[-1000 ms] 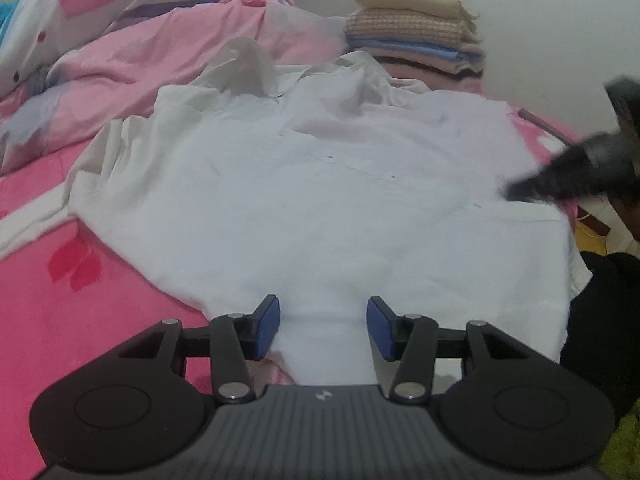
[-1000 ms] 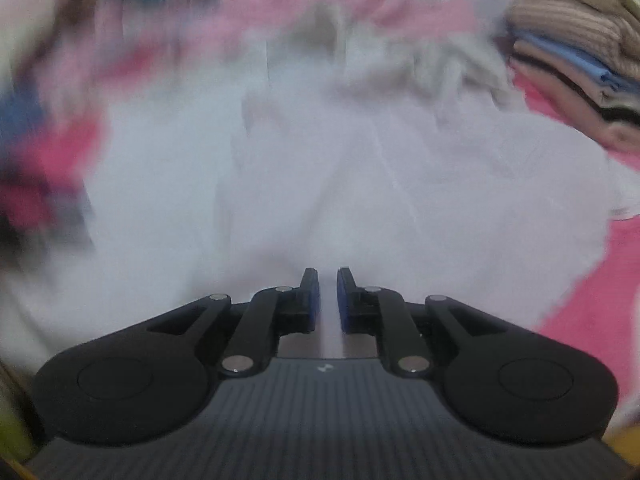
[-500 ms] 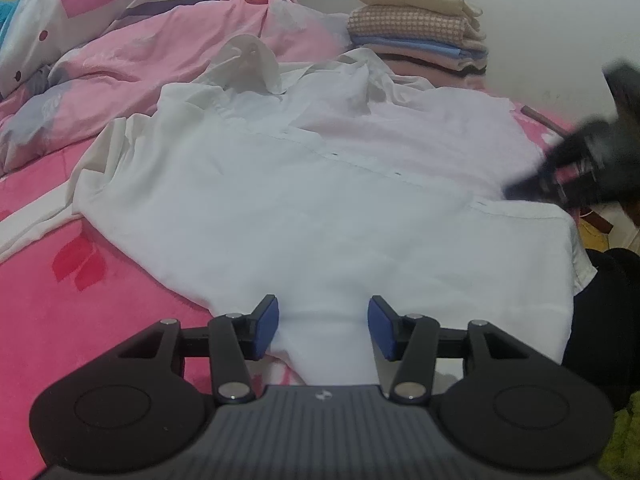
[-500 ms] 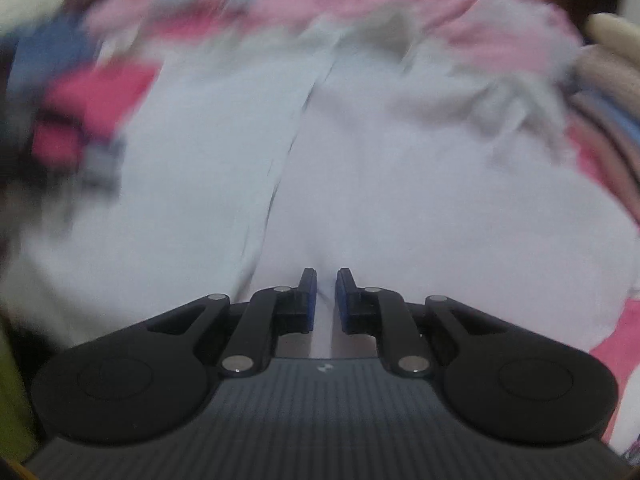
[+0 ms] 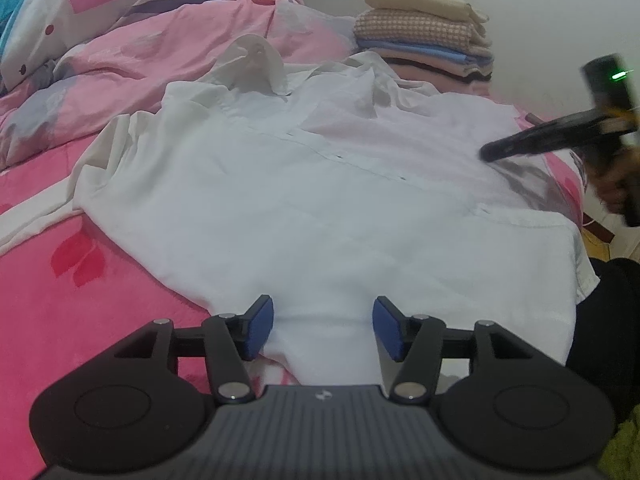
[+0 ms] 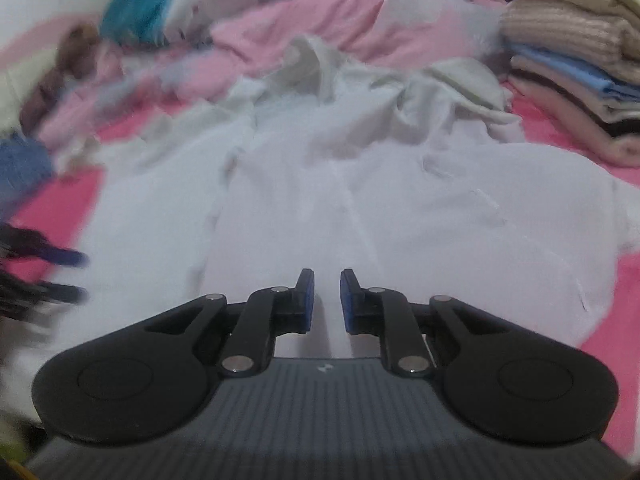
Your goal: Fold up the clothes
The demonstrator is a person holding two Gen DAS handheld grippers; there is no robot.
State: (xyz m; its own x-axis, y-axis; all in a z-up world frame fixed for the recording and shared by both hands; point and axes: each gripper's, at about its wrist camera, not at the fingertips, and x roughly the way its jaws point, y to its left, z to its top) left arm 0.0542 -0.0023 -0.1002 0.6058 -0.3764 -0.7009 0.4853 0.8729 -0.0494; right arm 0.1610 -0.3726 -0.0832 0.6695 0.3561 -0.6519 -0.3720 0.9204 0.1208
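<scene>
A white button-up shirt lies spread front-up on the pink bed, collar at the far end. My left gripper sits low over the near hem. Its jaws are opening, and a bunch of hem cloth lies between the blue pads without being pinched. My right gripper hovers over the shirt's lower front, nearly shut with only a narrow slit and nothing in it. The left wrist view shows the right gripper above the shirt's right side. In the right wrist view the left gripper is a blur at the left edge.
A stack of folded clothes stands at the far right by the wall, also visible as the stack on the right. A crumpled pink quilt fills the far left. Pink bedsheet surrounds the shirt. A dark garment lies at the right bed edge.
The right gripper has swept sideways over the shirt, and its tip now sits farther up the right side. The left jaws have widened a little. The shirt has settled flatter.
</scene>
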